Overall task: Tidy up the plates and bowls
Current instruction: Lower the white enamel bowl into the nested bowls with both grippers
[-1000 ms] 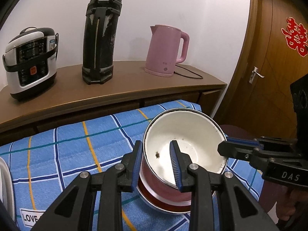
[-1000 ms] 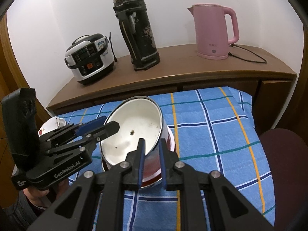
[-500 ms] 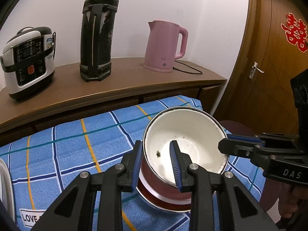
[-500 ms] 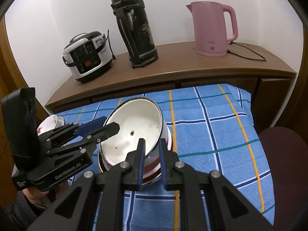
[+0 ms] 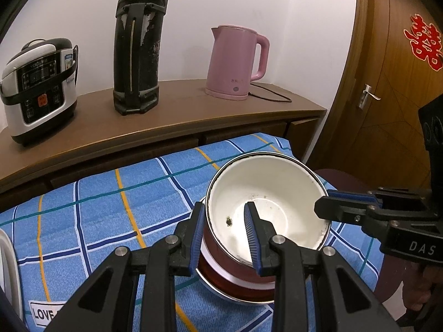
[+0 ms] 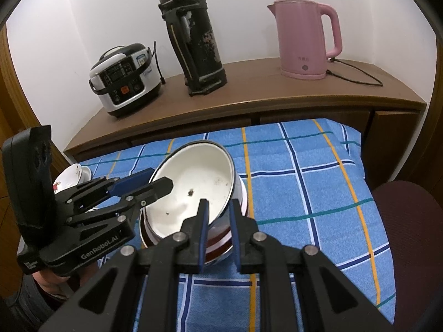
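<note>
A red enamel bowl with a white inside (image 5: pixel 272 193) sits tilted in a stack of like bowls (image 5: pixel 235 290) on the blue checked cloth. My left gripper (image 5: pixel 224 215) straddles its near rim, one finger inside, one outside, with a visible gap. My right gripper (image 6: pixel 217 213) straddles the opposite rim of the same bowl (image 6: pixel 193 182), also with a gap; it shows in the left wrist view (image 5: pixel 332 202) at the bowl's right rim. My left gripper shows in the right wrist view (image 6: pixel 149 184).
A floral white bowl (image 6: pixel 67 178) lies at the cloth's left end. A wooden sideboard (image 5: pixel 171 119) behind carries a rice cooker (image 5: pixel 36 85), a black thermos (image 5: pixel 137 47) and a pink kettle (image 5: pixel 235 63). A dark red chair seat (image 6: pixel 409 221) is on the right. A wooden door (image 5: pixel 393 83) stands far right.
The right gripper's fingers have spread apart around the rim. The bowl sits a little lower and more tilted into the stack. Both cameras drifted slightly.
</note>
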Demonstrator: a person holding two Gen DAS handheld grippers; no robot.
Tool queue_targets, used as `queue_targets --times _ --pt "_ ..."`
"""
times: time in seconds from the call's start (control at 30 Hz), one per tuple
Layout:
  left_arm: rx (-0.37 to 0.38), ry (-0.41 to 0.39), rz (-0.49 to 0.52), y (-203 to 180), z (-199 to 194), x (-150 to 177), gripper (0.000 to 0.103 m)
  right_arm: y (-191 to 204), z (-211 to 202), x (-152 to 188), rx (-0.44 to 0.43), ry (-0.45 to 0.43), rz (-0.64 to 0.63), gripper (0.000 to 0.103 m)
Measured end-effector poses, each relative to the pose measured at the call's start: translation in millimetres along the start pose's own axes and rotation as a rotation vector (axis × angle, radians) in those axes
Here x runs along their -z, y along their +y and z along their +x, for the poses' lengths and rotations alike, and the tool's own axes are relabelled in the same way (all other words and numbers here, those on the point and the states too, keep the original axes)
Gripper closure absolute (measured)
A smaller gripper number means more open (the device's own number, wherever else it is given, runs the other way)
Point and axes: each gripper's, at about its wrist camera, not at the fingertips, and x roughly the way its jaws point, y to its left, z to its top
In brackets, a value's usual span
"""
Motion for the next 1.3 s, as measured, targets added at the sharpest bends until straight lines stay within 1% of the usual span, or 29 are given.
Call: queue_targets --times 0.47,0.87,1.3 --pt "-0.002 0.022 0.004 1.4 2.6 -0.1 0.072 -0.3 7.0 8.4 -0.001 0.024 0.006 0.087" --pt "-0.004 0.064 -0.002 6.0 9.4 -0.3 0.072 1.7 11.3 12.1 -0.021 0.037 0.007 0.087" --pt "-0.001 0.090 -0.023 15.2 8.9 -1.5 0.072 6.0 17.2 9.8 -0.047 0.039 0.018 0.087"
